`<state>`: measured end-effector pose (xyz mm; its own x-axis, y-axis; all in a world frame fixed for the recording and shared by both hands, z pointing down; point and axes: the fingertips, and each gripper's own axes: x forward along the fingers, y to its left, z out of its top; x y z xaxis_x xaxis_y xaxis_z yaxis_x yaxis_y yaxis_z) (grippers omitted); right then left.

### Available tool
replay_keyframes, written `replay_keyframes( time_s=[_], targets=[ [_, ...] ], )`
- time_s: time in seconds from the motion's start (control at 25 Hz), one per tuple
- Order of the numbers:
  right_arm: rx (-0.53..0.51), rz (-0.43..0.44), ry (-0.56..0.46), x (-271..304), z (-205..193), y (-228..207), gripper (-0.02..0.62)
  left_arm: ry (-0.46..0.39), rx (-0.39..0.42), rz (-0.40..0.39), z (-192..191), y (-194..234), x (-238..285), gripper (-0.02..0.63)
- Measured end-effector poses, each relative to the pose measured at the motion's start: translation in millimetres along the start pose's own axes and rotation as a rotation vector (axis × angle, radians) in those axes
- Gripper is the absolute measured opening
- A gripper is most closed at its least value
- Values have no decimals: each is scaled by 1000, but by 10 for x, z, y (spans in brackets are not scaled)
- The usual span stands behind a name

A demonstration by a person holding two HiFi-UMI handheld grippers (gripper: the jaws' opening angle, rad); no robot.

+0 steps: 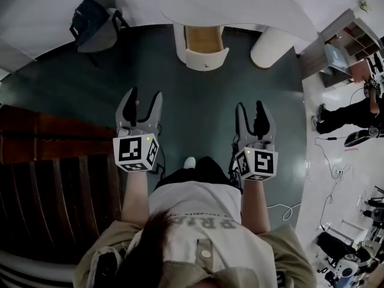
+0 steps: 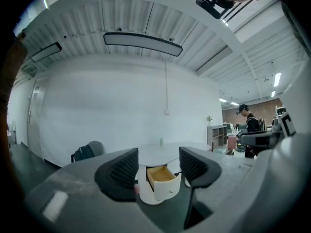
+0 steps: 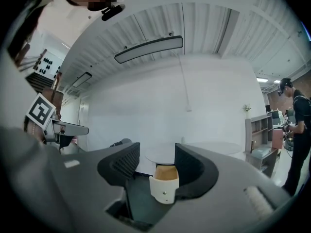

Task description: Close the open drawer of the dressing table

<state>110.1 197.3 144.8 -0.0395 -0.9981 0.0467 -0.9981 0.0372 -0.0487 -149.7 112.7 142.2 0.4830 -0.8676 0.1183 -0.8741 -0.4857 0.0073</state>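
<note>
Head view shows the left hand-held gripper and right hand-held gripper spread, empty, aimed at the open drawer well ahead, likely to push it shut.

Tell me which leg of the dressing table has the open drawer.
The left leg in the head view: its drawer juts out, wooden inside showing. The right leg shows none.
</note>
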Motion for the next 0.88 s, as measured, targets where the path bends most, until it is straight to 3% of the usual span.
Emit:
replay_keyframes(
  time_s=[0.48, 0.88],
  targets=[
    [37, -10, 105, 506, -626, -314, 216, 117, -28, 30, -599, 58, 484, 270],
    [18, 16, 47, 1163, -321, -693, 216, 38, -14, 63, -189, 89, 1206, 270]
  ],
)
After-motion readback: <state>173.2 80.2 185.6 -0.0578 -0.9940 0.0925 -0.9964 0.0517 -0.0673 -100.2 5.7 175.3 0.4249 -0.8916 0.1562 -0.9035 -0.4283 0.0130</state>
